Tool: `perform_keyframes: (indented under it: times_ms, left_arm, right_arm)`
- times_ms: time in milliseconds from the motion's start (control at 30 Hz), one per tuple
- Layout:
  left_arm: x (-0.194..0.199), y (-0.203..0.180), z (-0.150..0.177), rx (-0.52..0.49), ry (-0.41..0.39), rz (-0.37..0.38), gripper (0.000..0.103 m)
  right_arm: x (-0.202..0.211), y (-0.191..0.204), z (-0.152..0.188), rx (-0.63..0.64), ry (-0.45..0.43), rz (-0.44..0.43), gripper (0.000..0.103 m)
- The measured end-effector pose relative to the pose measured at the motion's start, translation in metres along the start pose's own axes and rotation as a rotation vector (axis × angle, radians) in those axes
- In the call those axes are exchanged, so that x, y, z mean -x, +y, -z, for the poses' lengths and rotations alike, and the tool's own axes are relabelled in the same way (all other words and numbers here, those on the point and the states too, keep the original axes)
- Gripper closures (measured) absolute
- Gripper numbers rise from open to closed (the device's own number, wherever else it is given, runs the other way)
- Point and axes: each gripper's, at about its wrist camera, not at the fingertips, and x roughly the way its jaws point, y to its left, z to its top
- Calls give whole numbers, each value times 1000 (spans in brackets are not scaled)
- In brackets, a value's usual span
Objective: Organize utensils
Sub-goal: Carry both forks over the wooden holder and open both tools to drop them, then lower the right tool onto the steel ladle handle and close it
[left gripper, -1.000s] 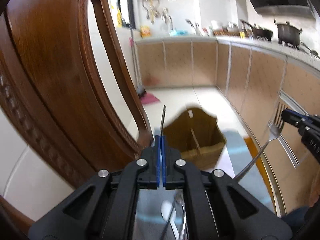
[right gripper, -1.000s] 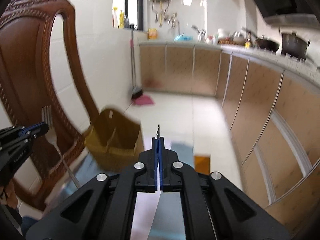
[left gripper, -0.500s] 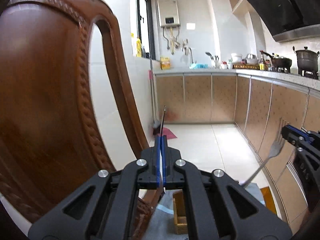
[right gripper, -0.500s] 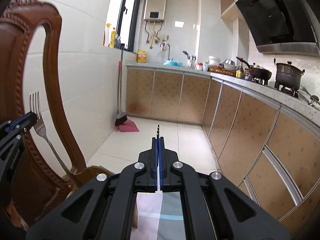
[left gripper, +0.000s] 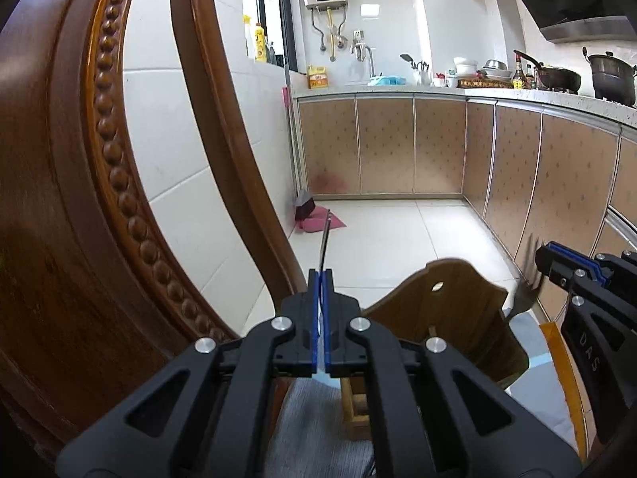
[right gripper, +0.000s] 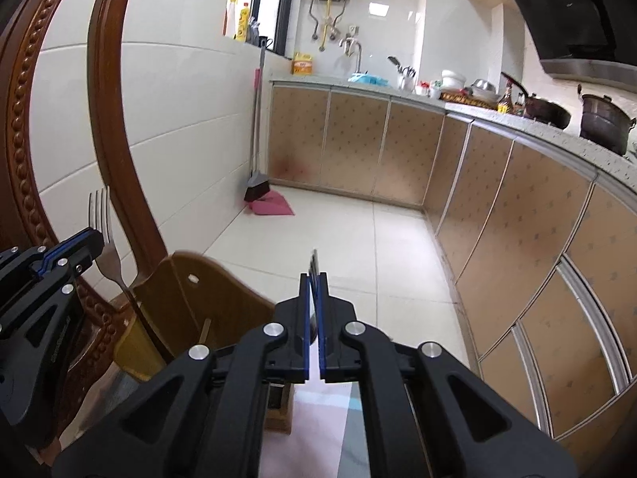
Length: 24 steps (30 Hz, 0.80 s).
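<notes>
My left gripper is shut on a steel fork seen edge-on; from the right wrist view the same fork points tines up in that gripper, handle reaching down into the wooden utensil holder. My right gripper is shut on a second fork, tines just past the pads. In the left wrist view that gripper holds its blurred fork at the holder's right rim.
A carved wooden chair back stands close on the left. The holder stands on a light cloth. Kitchen cabinets run along the right, a broom and pink dustpan lean at the far wall.
Both grippers tilted up to a level view, then dipped a little, so the holder comes back into view. The right gripper's fork has moved down to the holder's rim.
</notes>
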Motion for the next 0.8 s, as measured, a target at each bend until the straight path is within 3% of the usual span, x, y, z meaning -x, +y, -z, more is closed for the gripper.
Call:
perform_keyframes:
  times_ms: [33, 100, 133, 167, 200, 233, 367, 467, 600, 700, 800]
  left_arm:
    - [-2, -2, 0, -2, 6, 1, 99]
    - [2, -2, 1, -7, 3, 1, 95]
    - [7, -2, 2, -10, -5, -2, 92]
    - [12, -1, 3, -9, -11, -4, 80]
    - [18, 0, 4, -4, -17, 1, 67]
    - [27, 2, 6, 2, -24, 9, 64]
    - [64, 11, 21, 16, -9, 13, 62]
    - [88, 12, 57, 16, 64, 8, 61]
    - [99, 6, 132, 46, 245, -13, 61]
    - [100, 7, 175, 84, 351, 2, 61]
    - [108, 6, 195, 59, 380, -5, 58]
  right_arm:
    - [1, 1, 1, 2, 3, 5, 87]
    - [8, 1, 1, 2, -6, 2, 63]
    - [12, -1, 1, 1, -11, -5, 59]
    - [19, -2, 0, -2, -22, -12, 54]
    - [27, -4, -1, -5, -31, -14, 52]
    - [32, -6, 0, -6, -33, -16, 52]
    - [78, -24, 12, -46, -46, -46, 50]
    - [106, -40, 36, -81, -32, -56, 49]
    - [95, -34, 90, -68, 110, -48, 49]
    - [59, -16, 127, -98, 277, -150, 50]
    - [37, 7, 144, -98, 334, -228, 50]
